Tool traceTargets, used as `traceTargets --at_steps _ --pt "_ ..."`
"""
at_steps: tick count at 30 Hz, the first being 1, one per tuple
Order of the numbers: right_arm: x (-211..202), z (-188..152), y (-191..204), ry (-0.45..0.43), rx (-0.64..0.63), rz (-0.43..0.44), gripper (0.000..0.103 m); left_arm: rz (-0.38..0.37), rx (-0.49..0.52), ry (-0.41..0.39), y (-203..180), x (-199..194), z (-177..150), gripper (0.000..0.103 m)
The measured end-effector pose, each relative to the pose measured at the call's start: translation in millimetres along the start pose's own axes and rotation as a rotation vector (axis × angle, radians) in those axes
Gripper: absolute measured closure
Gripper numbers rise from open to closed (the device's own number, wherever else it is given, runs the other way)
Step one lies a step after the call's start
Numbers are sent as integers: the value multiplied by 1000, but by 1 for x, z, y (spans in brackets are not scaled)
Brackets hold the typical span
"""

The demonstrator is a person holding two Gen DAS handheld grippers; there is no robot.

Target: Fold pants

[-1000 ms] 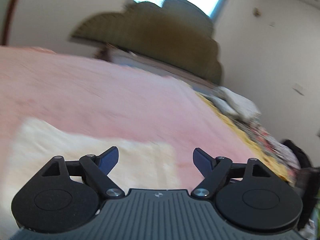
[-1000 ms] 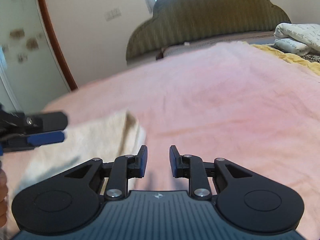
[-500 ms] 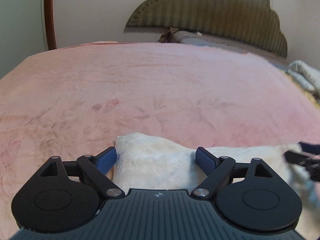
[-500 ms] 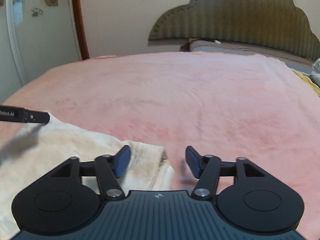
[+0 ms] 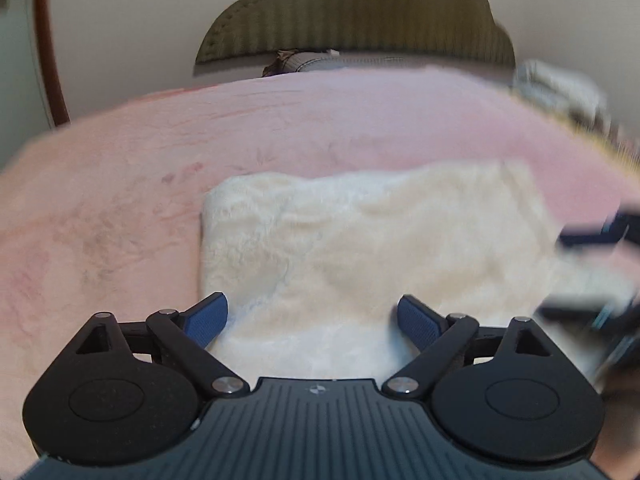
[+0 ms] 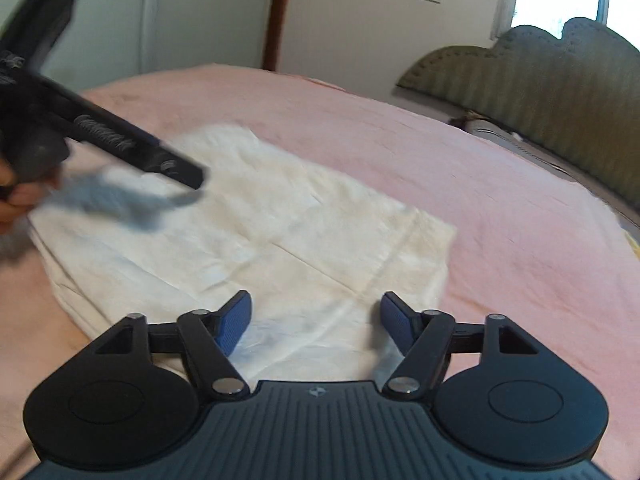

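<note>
The cream-white pants lie folded into a flat rectangle on the pink bed cover; they also show in the right wrist view. My left gripper is open and empty above the near edge of the pants. It appears blurred at the left of the right wrist view, just over the cloth. My right gripper is open and empty above the pants' near right part. It shows as a dark blur at the right edge of the left wrist view.
The pink bed cover spreads all round the pants. An olive padded headboard stands at the far end, also seen in the right wrist view. Folded bedding lies at the far right. A door frame stands behind.
Both grippers have pulled back and risen, so the whole folded pants now show. The right gripper's jaws have opened wider. The left gripper stays open.
</note>
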State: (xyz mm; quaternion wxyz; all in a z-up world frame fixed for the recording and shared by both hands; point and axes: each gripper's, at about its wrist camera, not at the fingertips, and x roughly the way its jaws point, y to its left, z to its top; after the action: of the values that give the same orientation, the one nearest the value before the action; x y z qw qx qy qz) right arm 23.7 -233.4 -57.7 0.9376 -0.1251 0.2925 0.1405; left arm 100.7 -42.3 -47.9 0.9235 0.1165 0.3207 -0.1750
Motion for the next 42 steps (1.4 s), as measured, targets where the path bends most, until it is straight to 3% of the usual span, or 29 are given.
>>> traceTargets --at_steps 3,6,8,11,13,16,20,23,24,25,26,27,31,36,42 --pt "-14 -2 -25 -27 192 55 27 -13 31 -77 2 -21 -4 9" --pt "-30 -11 -53 -72 337 82 27 -52 13 -96 18 -27 -8 5" --pt "-27 -21 -77 -54 466 108 27 -93 -43 -55 35 -20 -11 5" --pt "-17 -38 -103 -18 620 217 27 -245 -211 38 65 -5 -19 5" --pt "-5 -42 -113 -7 679 305 25 -376 -341 86 82 7 -22 4" --pt "10 -38 -116 7 687 426 25 -468 -396 78 92 19 -20 0" --pt "34 -25 -116 11 696 477 26 -532 -445 55 93 35 -16 1" --pt "49 -24 -124 -11 788 490 42 -513 -438 27 85 37 -16 5" --pt "51 -26 -125 -13 814 477 56 -490 -397 22 80 35 -15 11" --pt "53 -28 -126 -12 826 457 66 -452 -349 19 75 32 -15 24" --pt "52 -30 -125 -17 829 450 68 -398 -304 18 70 29 -15 31" --pt "49 -31 -123 -27 824 445 73 -366 -278 15 67 26 -15 45" --pt "35 -26 -111 -66 764 390 80 -320 -296 -19 74 15 -16 80" --pt "16 -8 -101 -140 689 369 83 -253 -236 -114 67 -9 -12 90" --pt "10 29 -100 -206 611 396 83 -176 -197 -200 84 -22 16 90"
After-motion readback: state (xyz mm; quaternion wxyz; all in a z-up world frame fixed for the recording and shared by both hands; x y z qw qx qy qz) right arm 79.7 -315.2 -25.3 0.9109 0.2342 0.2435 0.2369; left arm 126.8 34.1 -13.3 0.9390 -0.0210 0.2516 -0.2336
